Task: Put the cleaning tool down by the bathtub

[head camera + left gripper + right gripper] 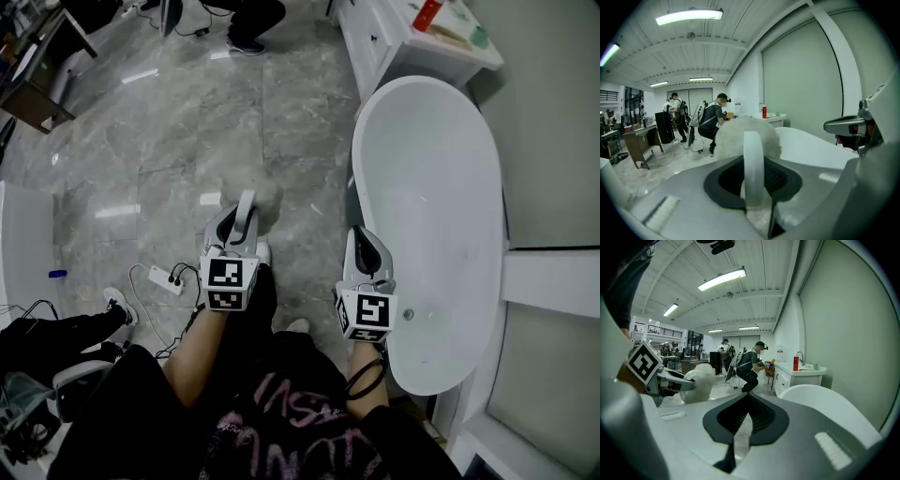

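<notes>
Spotter: Closest to us, a black top with pink lettering [281,412], then our two forearms. Left gripper [240,221]: what do we log?

Recorder: Clenched on the fluffy white round-headed cleaning tool [265,192]. Its flat white handle [753,164] is pinched between the jaws. The puff sits just beyond the tips, over the grey marble floor [187,122]. We cannot tell whether it touches the floor.

Spotter: Right gripper [364,246]?

Recorder: Jaws pressed together, nothing between them. It hangs at the near rim of the white oval bathtub [441,206], which stretches away ahead of it and to its right.

Spotter: And the tub relative to the left gripper?

Recorder: Off to its right, near but apart, so the duster is not against the tub. To the left gripper's left we note a white power strip [166,277] with its cord on the floor. Far ahead of the right gripper stands a white cabinet [375,42] carrying a red bottle [427,14].
</notes>
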`<state>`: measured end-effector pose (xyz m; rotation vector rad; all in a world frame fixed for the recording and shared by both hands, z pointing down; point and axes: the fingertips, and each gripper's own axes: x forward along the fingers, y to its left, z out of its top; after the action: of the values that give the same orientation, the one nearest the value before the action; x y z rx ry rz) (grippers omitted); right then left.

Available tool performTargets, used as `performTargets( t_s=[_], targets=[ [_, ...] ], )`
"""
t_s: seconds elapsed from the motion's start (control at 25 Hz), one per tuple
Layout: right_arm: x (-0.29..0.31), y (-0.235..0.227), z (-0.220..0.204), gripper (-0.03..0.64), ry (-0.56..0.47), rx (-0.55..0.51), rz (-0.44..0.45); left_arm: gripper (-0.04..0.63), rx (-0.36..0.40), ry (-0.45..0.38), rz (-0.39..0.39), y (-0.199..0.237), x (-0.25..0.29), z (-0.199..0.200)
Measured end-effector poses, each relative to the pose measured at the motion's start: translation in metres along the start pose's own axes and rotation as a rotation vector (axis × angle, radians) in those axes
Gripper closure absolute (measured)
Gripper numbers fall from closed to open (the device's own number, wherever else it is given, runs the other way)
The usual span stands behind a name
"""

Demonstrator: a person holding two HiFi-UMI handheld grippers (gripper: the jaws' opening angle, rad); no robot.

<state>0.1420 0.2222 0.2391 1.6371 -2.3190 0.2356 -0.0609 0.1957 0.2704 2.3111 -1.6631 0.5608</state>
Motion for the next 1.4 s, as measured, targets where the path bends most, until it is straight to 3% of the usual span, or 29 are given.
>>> performTargets(
  t_s=[0.72, 1.4],
  targets=[
    [0.143, 0.033, 0.024, 0.603, 0.096, -0.002, -0.019, 0.517, -0.073, 0.085, -0.054, 0.100, 0.104, 0.000],
    [0.176, 0.032, 0.008, 0.603, 0.134, 0.035, -0.012, 0.517, -0.052, 0.128, -0.068, 0.112, 0.137, -0.002]
  ],
)
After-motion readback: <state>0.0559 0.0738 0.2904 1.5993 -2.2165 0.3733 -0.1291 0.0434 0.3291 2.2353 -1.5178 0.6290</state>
